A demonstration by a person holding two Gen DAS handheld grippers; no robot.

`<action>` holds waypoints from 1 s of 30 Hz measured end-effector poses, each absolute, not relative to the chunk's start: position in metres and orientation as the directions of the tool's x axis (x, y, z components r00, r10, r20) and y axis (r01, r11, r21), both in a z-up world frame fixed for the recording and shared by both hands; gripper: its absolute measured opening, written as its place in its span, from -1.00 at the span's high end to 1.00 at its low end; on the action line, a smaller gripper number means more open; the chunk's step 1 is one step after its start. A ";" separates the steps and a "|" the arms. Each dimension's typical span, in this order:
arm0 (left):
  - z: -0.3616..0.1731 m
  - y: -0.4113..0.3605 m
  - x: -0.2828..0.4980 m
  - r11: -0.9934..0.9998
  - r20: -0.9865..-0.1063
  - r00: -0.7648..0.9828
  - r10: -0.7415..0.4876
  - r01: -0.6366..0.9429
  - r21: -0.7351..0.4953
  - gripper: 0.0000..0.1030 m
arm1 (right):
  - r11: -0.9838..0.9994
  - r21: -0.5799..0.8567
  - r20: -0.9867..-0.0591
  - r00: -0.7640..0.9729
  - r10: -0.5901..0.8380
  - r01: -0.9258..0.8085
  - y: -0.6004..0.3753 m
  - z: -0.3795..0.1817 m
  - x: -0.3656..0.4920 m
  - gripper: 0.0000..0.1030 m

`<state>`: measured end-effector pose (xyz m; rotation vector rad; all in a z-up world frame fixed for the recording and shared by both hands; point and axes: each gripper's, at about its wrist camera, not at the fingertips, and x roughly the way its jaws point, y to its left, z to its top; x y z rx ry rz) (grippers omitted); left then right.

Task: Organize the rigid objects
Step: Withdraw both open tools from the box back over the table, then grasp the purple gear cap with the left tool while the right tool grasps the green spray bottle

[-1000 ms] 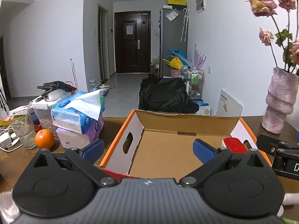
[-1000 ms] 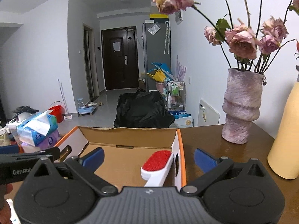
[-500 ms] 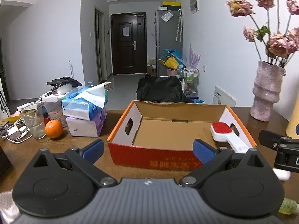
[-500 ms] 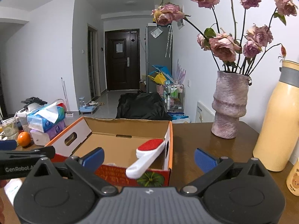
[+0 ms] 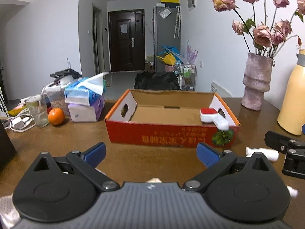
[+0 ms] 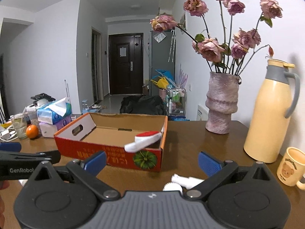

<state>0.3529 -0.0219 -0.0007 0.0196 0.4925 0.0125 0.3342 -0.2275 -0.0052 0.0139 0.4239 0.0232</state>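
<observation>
On the table: red cardboard box [image 5: 171, 133], open top.
Brush [image 5: 213, 117]: red-and-white, inside the box, handle leaning over its near right corner.
Left gripper [image 5: 150, 153]: fingers apart, empty.
Right gripper [image 6: 151, 161]: fingers apart, empty.

Brush lying in the open box
The white brush [image 5: 213, 118] with a red head is resting inside the orange-red cardboard box [image 5: 171, 133], its handle sticking out over the near right rim
</observation>
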 end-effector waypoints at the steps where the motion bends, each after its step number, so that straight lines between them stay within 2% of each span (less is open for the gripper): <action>1: -0.003 -0.024 0.350 1.000 -0.476 0.880 0.015 -0.004 0.024 -1.00 | 1.000 0.018 -0.415 0.910 0.023 -0.017 -0.230 -0.007 0.330 -1.00; 11: -0.029 -0.045 0.324 0.998 -0.510 0.860 -0.010 0.036 0.042 -1.00 | 1.000 -0.021 -0.464 0.886 -0.014 0.005 -0.246 -0.035 0.305 -1.00; 21: -0.070 -0.054 0.326 0.997 -0.617 0.787 -0.006 0.053 0.058 -1.00 | 0.999 -0.020 -0.516 0.855 -0.045 0.040 -0.265 -0.062 0.298 -1.00; 25: -0.078 -0.058 0.326 0.996 -0.633 0.774 -0.014 0.068 0.062 -1.00 | 0.999 -0.011 -0.530 0.847 -0.049 0.051 -0.271 -0.073 0.299 -1.00; 27: -0.081 -0.060 0.326 0.995 -0.638 0.770 -0.007 0.071 0.074 -0.98 | 0.998 -0.010 -0.537 0.842 -0.058 0.062 -0.274 -0.078 0.302 -1.00; 30: -0.085 -0.063 0.327 0.994 -0.651 0.759 -0.009 0.080 0.080 -0.74 | 0.997 -0.009 -0.543 0.837 -0.068 0.075 -0.278 -0.084 0.310 -1.00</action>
